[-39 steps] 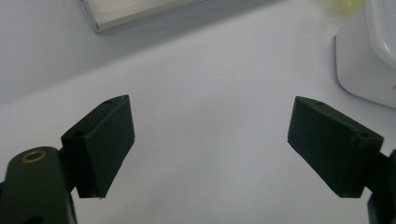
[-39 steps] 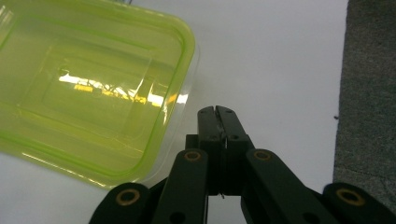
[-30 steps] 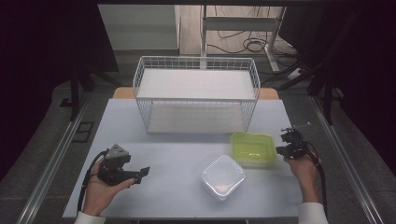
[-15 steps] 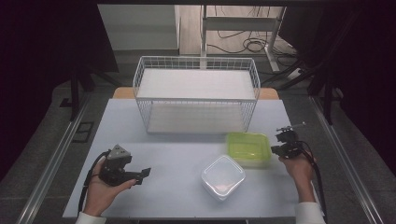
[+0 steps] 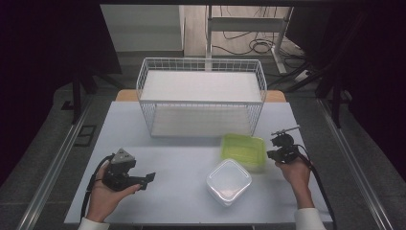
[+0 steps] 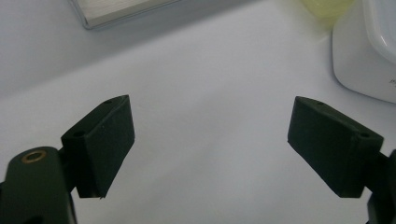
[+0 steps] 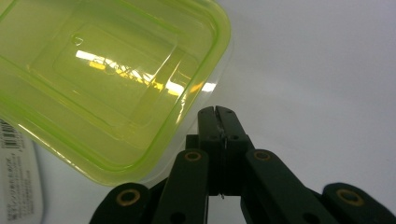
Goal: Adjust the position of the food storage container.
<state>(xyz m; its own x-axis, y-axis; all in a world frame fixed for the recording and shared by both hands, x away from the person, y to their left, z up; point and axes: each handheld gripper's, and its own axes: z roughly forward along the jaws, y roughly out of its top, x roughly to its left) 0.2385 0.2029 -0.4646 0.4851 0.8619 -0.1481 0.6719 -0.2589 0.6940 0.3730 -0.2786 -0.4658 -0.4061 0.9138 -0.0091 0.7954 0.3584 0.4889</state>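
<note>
- The right gripper (image 7: 219, 112) has its jaws pressed flat together with nothing between them, tips just beside the near corner of the green container (image 7: 107, 79). In the high view the right gripper (image 5: 281, 149) sits at that container's right edge, touching or nearly so (I cannot tell which).
- Risk: with the jaws shut, a push at the rim would likely slide the light green container (image 5: 243, 151) across the table (image 5: 182, 163) rather than seize it. It could then knock the clear lidded container (image 5: 229, 181), which lies just in front of it, to the tips' left.
- Risk: the thin, springy rim may skid off closed tips. The jaws would probably need to part before any grasp.
- The left gripper (image 6: 210, 140) stands wide open over bare table, holding nothing. The clear lidded container (image 6: 369, 51) is ahead and to its right, apart from its tips.
- In the high view the left gripper (image 5: 125, 172) rests in the person's left hand (image 5: 103, 199), well apart from both containers.
- Farther off, beyond both grippers, the white wire basket (image 5: 201, 98) stands empty. Its front wall rises near the green container's far edge (a lift must clear that rim).
</note>
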